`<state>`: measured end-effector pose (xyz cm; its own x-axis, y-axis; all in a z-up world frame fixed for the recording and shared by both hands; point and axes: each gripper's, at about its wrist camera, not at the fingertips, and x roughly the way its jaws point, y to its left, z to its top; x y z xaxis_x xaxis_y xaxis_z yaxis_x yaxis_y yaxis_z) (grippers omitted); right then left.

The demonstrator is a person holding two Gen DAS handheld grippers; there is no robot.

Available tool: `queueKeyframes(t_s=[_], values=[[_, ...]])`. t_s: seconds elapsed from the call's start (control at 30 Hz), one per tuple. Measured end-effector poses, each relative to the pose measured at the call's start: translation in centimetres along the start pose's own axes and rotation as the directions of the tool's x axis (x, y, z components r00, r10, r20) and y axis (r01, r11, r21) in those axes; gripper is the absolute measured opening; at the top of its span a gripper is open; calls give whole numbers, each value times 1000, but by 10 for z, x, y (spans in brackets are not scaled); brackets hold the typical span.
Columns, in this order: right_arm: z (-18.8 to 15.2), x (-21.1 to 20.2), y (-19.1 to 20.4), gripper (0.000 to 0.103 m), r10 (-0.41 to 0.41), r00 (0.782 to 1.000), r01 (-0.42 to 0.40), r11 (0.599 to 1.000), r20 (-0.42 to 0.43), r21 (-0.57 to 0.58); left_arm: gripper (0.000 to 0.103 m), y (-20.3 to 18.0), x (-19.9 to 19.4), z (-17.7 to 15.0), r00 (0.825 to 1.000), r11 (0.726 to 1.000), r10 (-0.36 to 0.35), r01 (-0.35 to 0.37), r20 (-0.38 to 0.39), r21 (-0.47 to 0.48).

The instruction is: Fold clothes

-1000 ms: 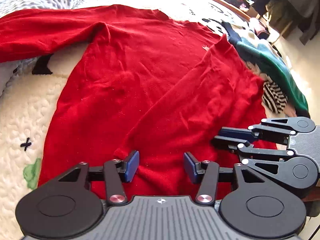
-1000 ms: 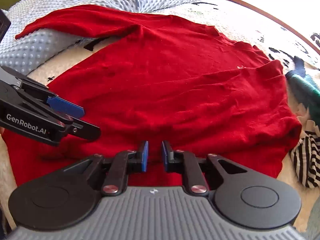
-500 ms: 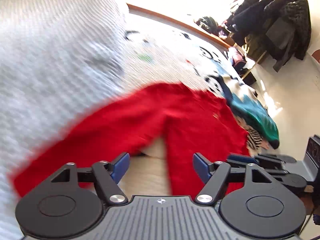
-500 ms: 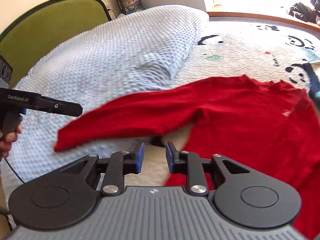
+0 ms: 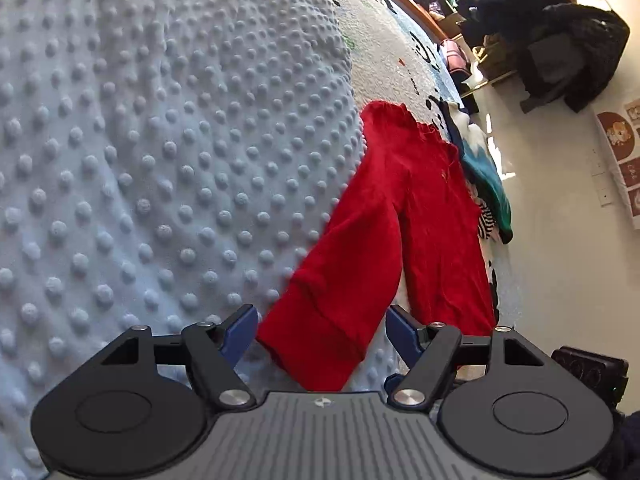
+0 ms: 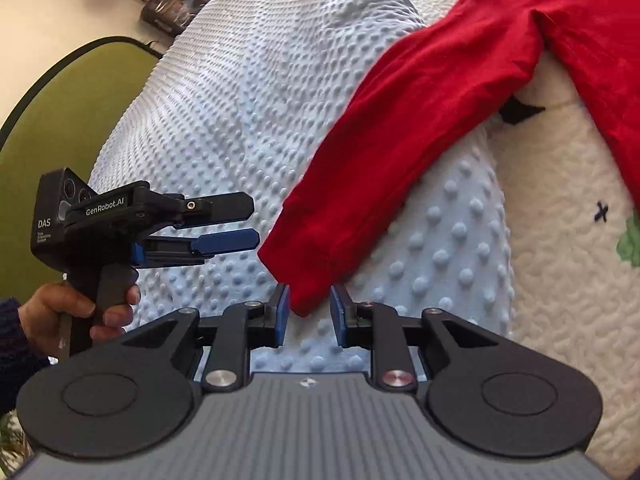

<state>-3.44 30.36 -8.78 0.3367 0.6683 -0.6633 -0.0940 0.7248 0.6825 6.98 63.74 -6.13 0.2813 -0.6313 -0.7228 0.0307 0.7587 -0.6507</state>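
Red top (image 5: pixel 420 216), one only, lies spread on the white quilt (image 6: pixel 560 280), its one visible sleeve (image 6: pixel 400 140) stretched over the blue dotted blanket (image 5: pixel 160 140). Two grippers show. Left gripper (image 5: pixel 320 334) has its jaws wide apart, the cuff (image 5: pixel 316 356) lying between them. Right gripper (image 6: pixel 307 314) is narrowly parted, the cuff's corner at its tips; contact cannot be told. A pile (image 5: pixel 488 184) of other clothes lies beyond the top, too jumbled to count.
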Motion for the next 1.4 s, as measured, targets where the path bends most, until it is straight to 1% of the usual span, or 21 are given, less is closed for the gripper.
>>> queueKeyframes(t_s=[0.1, 0.23, 0.33, 0.43, 0.47, 0.5, 0.53, 0.57, 0.6, 0.63, 0.67, 0.73, 0.83, 0.93, 1.03, 1.1, 1.17, 1.23, 1.3, 1.33, 1.4], values=[[-7, 11, -4, 25, -10, 1000, 10, 997, 2, 79, 77, 19, 11, 4, 999, 1000, -17, 16, -51, -24], [-13, 20, -17, 26, 4, 1000, -4, 975, 0, 221, 77, 40, 24, 7, 990, 994, -90, 81, -113, -79], [-13, 29, -19, 29, 10, 1000, -11, 963, 6, 268, 76, 43, 33, 10, 979, 987, -139, 126, -149, -95], [-13, 38, -21, 29, 15, 1000, -18, 949, 13, 313, 73, 45, 40, 12, 972, 987, -150, 135, -183, -91], [-13, 40, -22, 29, 16, 1000, -20, 944, 15, 328, 68, 46, 42, 12, 971, 987, -147, 131, -187, -96], [-13, 43, -23, 28, 18, 1000, -22, 939, 17, 343, 59, 48, 43, 12, 971, 987, -142, 125, -191, -100], [-13, 46, -24, 23, 19, 1000, -25, 933, 19, 358, 53, 49, 45, 11, 971, 986, -141, 122, -193, -110], [-13, 49, -24, 14, 21, 1000, -27, 928, 21, 373, 38, 51, 46, 11, 970, 985, -145, 122, -195, -122], [-12, 52, -25, 11, 22, 999, -29, 921, 24, 387, 26, 52, 47, 10, 969, 983, -149, 123, -197, -134], [-13, 51, -24, 7, 20, 999, -30, 924, 29, 381, 19, 52, 47, 9, 969, 984, -148, 124, -199, -132], [-14, 50, -23, 5, 21, 999, -32, 926, 33, 376, 13, 50, 47, 7, 969, 984, -151, 129, -197, -120], [-13, 47, -21, 4, 31, 999, -44, 925, 41, 378, 11, 46, 43, 4, 972, 984, -162, 145, -171, -107], [-9, 39, -20, 4, 63, 996, -83, 914, 63, 398, 7, 35, 31, 3, 975, 974, -205, 194, -87, -119], [-4, 22, -18, 4, 103, 989, -136, 904, 103, 405, 7, 10, 19, 4, 967, 963, -253, 249, -27, -103], [4, -1, -24, 4, 137, 977, -195, 883, 162, 426, 7, -28, 18, 12, 950, 948, -311, 311, 3, -73], [12, -21, -34, 4, 143, 965, -228, 868, 218, 440, 7, -61, 29, 22, 937, 936, -349, 349, 7, -37], [19, -45, -47, 4, 134, 951, -255, 850, 279, 461, 7, -94, 50, 31, 919, 919, -394, 393, 0, -24], [24, -71, -65, 4, 113, 932, -279, 832, 346, 480, 7, -138, 86, 41, 900, 901, -434, 435, -34, 3], [22, -104, -92, 4, 67, 911, -290, 806, 408, 517, 7, -184, 129, 42, 878, 880, -469, 474, -96, 32], [17, -121, -108, 4, 43, 896, -307, 779, 441, 546, 7, -206, 150, 39, 865, 869, -484, 493, -132, 41], [4, -151, -142, 4, -16, 871, -327, 728, 491, 602, 7, -248, 197, 27, 844, 857, -489, 512, -222, 57]])
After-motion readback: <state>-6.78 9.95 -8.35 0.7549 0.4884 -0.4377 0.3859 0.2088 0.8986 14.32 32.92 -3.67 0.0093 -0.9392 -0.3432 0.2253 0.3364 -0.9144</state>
